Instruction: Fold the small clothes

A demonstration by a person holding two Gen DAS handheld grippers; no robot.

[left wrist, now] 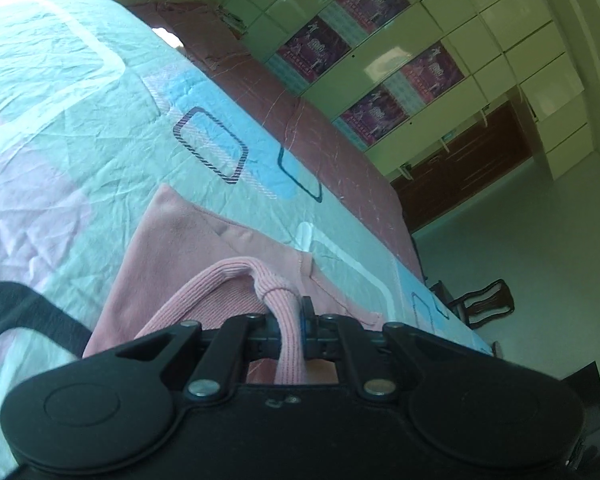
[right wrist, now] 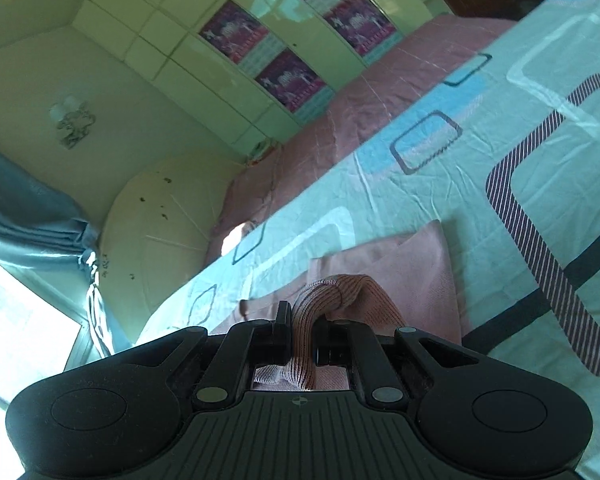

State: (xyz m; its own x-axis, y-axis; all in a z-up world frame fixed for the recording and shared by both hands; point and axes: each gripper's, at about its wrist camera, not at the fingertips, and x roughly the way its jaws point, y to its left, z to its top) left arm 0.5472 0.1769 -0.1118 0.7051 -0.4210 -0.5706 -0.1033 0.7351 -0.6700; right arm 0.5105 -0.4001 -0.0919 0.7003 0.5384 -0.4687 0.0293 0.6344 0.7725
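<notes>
the pink garment [left wrist: 204,240] lies on the patterned bedsheet [left wrist: 80,100], a small piece of soft pink cloth spread ahead of both cameras, and both claws have a piece of it. in the left wrist view the ribbed pink band [left wrist: 236,276] of the garment arches up off the flat cloth and runs down between the fingers of the left gripper [left wrist: 290,330], which is pinched narrow on that band, the cloth squeezed in the slot. over in the right wrist view, the same story: the right gripper [right wrist: 303,330] is closed tight on a bunched fold of the ribbed band [right wrist: 332,286], the knit gathered into a knot just past the fingertips, with the rest of the pink garment [right wrist: 424,264] lying flat on the sheet beyond. the sheet is pale mint with pink and blue patches, rounded rectangles and a striped loop [right wrist: 540,240] off to the side. beyond it a rose-coloured bedspread [left wrist: 300,120] runs along the far edge of the bed. past that stands a pale panelled wardrobe [left wrist: 480,28] with purple posters [left wrist: 320,46] on its doors. the right wrist view also catches a blue curtain [right wrist: 32,216] by a bright window and a rounded cream headboard [right wrist: 156,216].
</notes>
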